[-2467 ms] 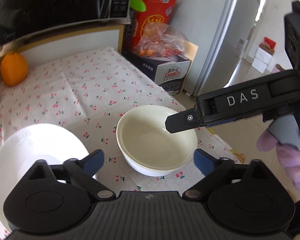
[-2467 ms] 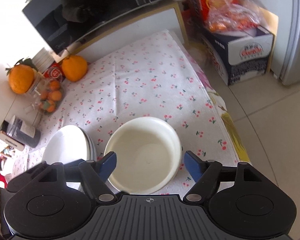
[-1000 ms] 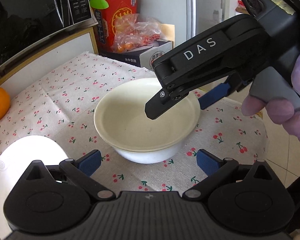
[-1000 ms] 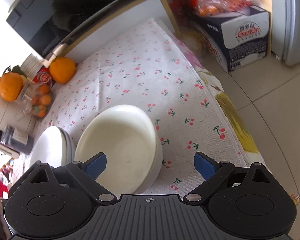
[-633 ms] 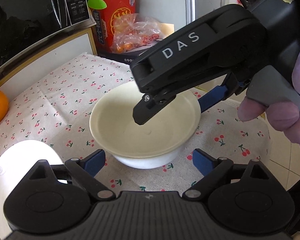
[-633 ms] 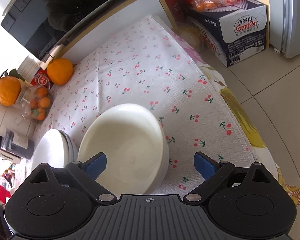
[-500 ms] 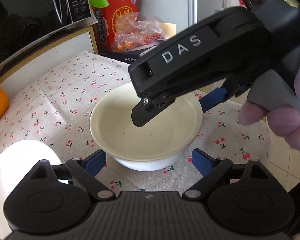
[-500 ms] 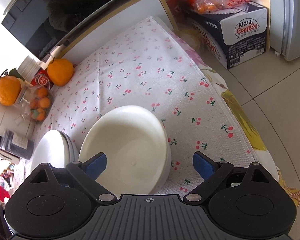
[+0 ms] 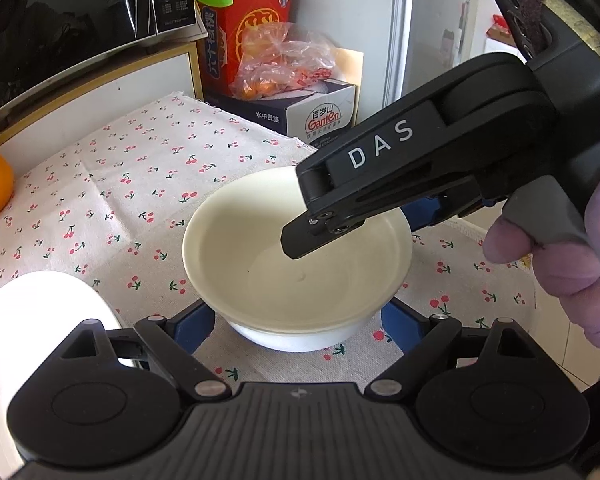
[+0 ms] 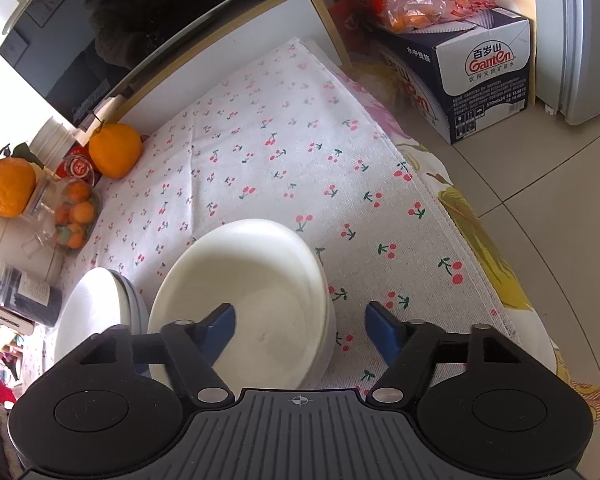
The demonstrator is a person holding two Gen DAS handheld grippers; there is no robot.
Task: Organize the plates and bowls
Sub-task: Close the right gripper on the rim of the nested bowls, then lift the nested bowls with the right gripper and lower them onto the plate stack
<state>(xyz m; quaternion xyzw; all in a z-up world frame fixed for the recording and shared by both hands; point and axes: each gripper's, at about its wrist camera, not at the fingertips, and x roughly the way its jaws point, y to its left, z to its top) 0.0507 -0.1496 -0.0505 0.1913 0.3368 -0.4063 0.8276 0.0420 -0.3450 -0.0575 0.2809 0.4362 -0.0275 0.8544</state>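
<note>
A stack of white bowls [image 9: 296,252] sits on the cherry-print cloth [image 9: 140,184]; it also shows in the right wrist view [image 10: 248,296]. My left gripper [image 9: 300,326] is open, its blue pads either side of the stack's near base. My right gripper [image 10: 300,326] is open and straddles the stack's right rim, one finger inside the top bowl, one outside. Its black body [image 9: 412,172] hangs over the bowl in the left wrist view. A stack of white plates [image 10: 96,312] lies left of the bowls, also seen in the left wrist view [image 9: 40,312].
Oranges [image 10: 114,150] and a bag of small fruit [image 10: 74,216] sit at the cloth's far left. A microwave [image 9: 60,20] stands behind. A Ganten carton [image 10: 484,76] with bagged fruit stands on the floor beyond the table's right edge [image 10: 480,260].
My right gripper has closed in on the bowl stack, its jaws narrower, its left finger now inside the top bowl. My left gripper has moved up to the stack's base.
</note>
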